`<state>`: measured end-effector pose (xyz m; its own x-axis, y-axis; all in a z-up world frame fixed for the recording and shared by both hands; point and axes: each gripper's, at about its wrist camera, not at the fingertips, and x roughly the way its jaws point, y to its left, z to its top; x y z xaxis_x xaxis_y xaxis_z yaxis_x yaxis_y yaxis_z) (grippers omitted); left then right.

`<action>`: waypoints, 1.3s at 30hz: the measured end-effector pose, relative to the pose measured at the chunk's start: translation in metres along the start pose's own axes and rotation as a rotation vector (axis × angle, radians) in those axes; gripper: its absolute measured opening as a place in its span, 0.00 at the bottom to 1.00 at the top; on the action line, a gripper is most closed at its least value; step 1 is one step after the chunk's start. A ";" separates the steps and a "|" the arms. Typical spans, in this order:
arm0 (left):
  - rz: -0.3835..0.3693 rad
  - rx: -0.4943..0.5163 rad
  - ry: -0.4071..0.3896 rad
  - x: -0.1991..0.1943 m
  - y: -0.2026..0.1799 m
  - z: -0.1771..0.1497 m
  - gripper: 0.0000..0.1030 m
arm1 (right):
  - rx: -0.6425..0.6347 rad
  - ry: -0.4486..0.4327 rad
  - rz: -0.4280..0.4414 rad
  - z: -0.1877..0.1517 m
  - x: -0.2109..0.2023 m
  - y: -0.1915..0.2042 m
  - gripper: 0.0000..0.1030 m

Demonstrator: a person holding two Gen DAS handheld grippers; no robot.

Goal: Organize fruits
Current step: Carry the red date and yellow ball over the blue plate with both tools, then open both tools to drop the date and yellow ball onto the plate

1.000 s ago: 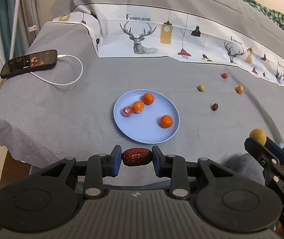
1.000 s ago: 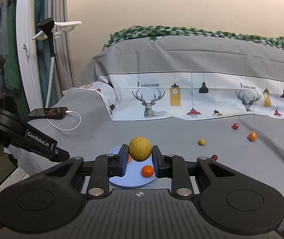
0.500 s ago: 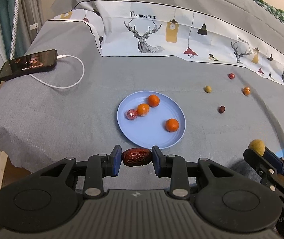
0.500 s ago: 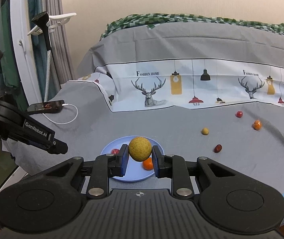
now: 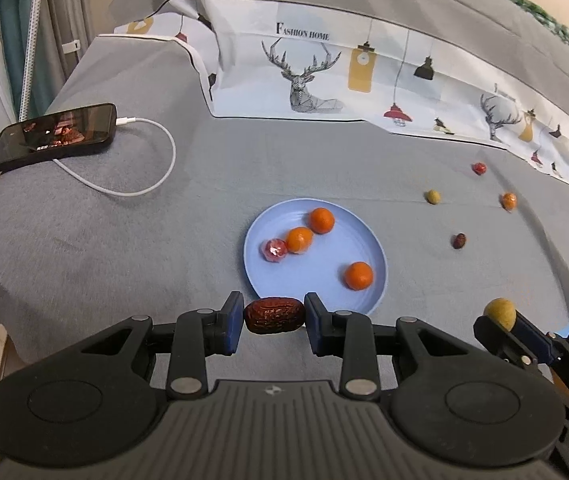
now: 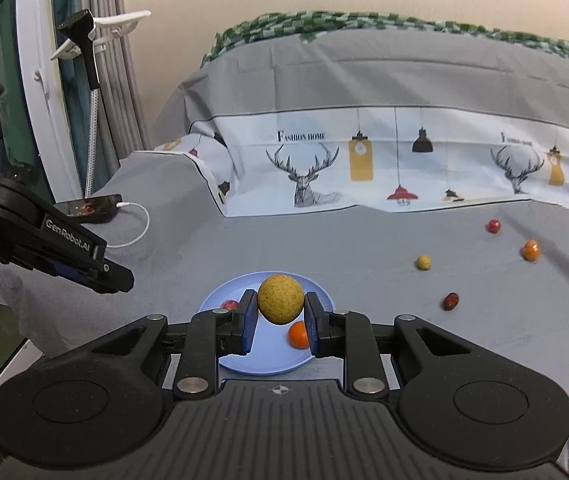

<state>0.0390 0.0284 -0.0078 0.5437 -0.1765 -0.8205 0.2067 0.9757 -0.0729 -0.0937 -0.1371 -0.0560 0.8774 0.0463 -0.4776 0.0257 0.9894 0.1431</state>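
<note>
While the left tool (image 5: 274, 315) is clamped endwise on a red date (image 5: 274, 315), its long axis crosswise, the blue plate (image 5: 372, 252) lies directly ahead, near the bed's front edge. A yellow-green ball fruit (image 6: 280, 299) is clamped in the right tool (image 6: 280, 304), farther off.

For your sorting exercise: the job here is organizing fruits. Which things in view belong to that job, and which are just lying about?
Belong to the job:
blue plate with three oranges
red date in the left gripper
yellow-green fruit in the right gripper
loose fruits on the grey cloth

Just lying about:
phone
white cable
deer-print sheet
</note>
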 end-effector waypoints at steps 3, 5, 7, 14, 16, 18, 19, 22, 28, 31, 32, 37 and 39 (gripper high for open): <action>-0.014 -0.001 0.021 0.020 0.001 0.010 0.35 | -0.002 0.026 0.002 0.001 0.023 0.000 0.25; -0.009 0.011 0.031 0.035 -0.002 0.017 0.35 | -0.005 0.048 -0.004 0.002 0.040 -0.001 0.25; -0.015 0.011 0.045 0.052 -0.004 0.023 0.35 | -0.008 0.073 -0.012 0.002 0.059 -0.001 0.25; -0.035 0.026 0.117 0.112 -0.010 0.043 0.35 | -0.036 0.159 -0.033 0.002 0.118 -0.005 0.25; -0.028 0.052 0.125 0.127 -0.015 0.047 0.35 | -0.045 0.165 -0.034 0.003 0.129 -0.006 0.25; -0.028 0.070 0.125 0.138 -0.020 0.051 0.35 | -0.049 0.171 -0.039 0.003 0.140 -0.008 0.25; -0.027 0.079 0.126 0.144 -0.022 0.053 0.35 | -0.050 0.178 -0.041 0.001 0.146 -0.010 0.25; -0.031 0.093 0.138 0.160 -0.025 0.057 0.35 | -0.043 0.207 -0.047 -0.003 0.164 -0.015 0.25; -0.036 0.124 0.203 0.193 -0.031 0.058 0.35 | -0.059 0.230 -0.056 -0.005 0.189 -0.019 0.25; -0.024 0.132 0.224 0.206 -0.032 0.057 0.35 | -0.059 0.250 -0.053 -0.006 0.201 -0.022 0.25; -0.013 0.138 0.219 0.207 -0.031 0.057 0.36 | -0.062 0.257 -0.052 -0.006 0.206 -0.022 0.26; -0.001 0.085 0.166 0.190 -0.020 0.061 1.00 | -0.058 0.276 -0.038 0.000 0.205 -0.021 0.53; -0.016 0.075 0.146 0.173 -0.013 0.060 1.00 | -0.050 0.263 -0.019 0.004 0.189 -0.021 0.76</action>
<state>0.1790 -0.0228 -0.1153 0.4169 -0.1654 -0.8938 0.2777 0.9595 -0.0480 0.0736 -0.1497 -0.1454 0.7219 0.0551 -0.6898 0.0117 0.9957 0.0917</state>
